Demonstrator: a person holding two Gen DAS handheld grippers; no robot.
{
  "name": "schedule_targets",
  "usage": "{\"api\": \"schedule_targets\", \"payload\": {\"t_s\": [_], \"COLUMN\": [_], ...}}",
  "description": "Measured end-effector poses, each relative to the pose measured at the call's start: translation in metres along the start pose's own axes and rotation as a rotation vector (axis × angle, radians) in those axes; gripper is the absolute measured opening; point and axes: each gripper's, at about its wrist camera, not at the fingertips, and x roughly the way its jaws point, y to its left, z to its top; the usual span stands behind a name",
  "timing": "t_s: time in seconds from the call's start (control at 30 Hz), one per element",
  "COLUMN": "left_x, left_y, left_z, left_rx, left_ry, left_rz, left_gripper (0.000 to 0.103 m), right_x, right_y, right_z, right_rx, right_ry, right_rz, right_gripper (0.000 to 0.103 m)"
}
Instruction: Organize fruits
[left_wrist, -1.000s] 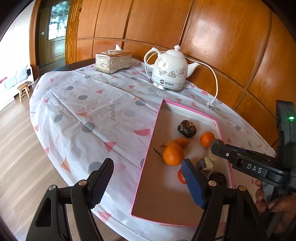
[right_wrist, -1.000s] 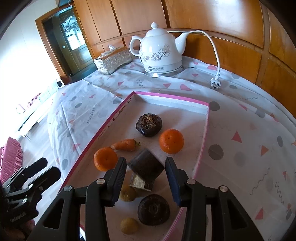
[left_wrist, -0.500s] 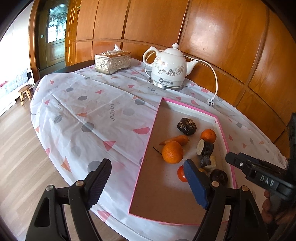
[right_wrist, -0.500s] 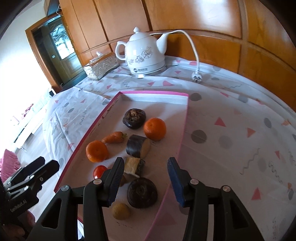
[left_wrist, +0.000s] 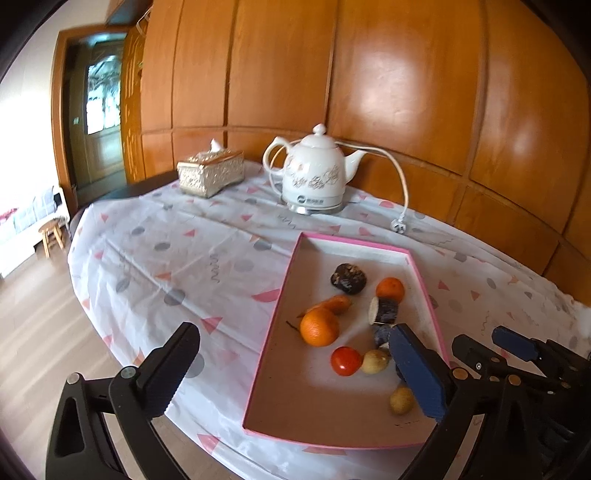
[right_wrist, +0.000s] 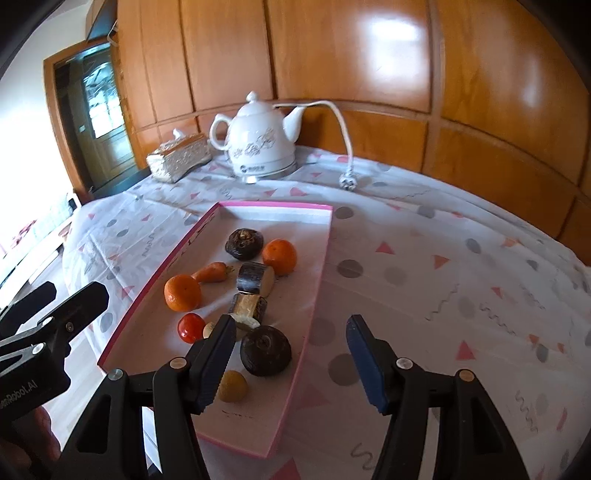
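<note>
I am holding my left gripper (left_wrist: 291, 369) and right gripper (right_wrist: 291, 356) spread wide, empty, near the pink tray (right_wrist: 317, 273); fruits are lying just beyond.

Two oranges (right_wrist: 182, 292) (right_wrist: 279, 257), a small carrot (right_wrist: 211, 273), a red tomato (right_wrist: 191, 327), two dark round fruits (right_wrist: 244, 242) (right_wrist: 265, 350), two cut dark-skinned chunks (right_wrist: 255, 281) (right_wrist: 248, 307) and two small yellowish fruits (right_wrist: 232, 386) (left_wrist: 374, 361) lie loose, clustered right of centre inside the shallow pink-rimmed tray (right_wrist: 318, 258)

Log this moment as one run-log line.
left tongs: open, empty | right tongs: open, empty | tray: fruits inside | phase: hovering near tray's front
</note>
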Motion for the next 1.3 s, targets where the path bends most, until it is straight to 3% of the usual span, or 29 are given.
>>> {"api": "schedule_targets", "payload": {"t_s": [0.37,0.6,1.3], "left_x": [-0.004,-0.002,-0.002], "left_y": [-0.016,-0.016,-0.014], "left_z": [-0.005,-0.007,-0.006], "left_rx": [0.033,0.024,0.007], "left_ry": [0.025,0.032,0.024], "left_rz": [0.01,0.048,0.063], "left_gripper": [0.103,0.103,0.103], "right_x": [-0.009,-0.011,-0.012], "right_y": [-0.01,-0.007,0.0], "right_z": [-0.017,-0.019,-0.019], "right_rx": [0.031,0.022,-0.003], "right_ry": [-0.01,-0.018,-0.027], "right_rz": [-0.062,-0.067,-0.07], "right_gripper": [0.063,0.063,0.063]}}
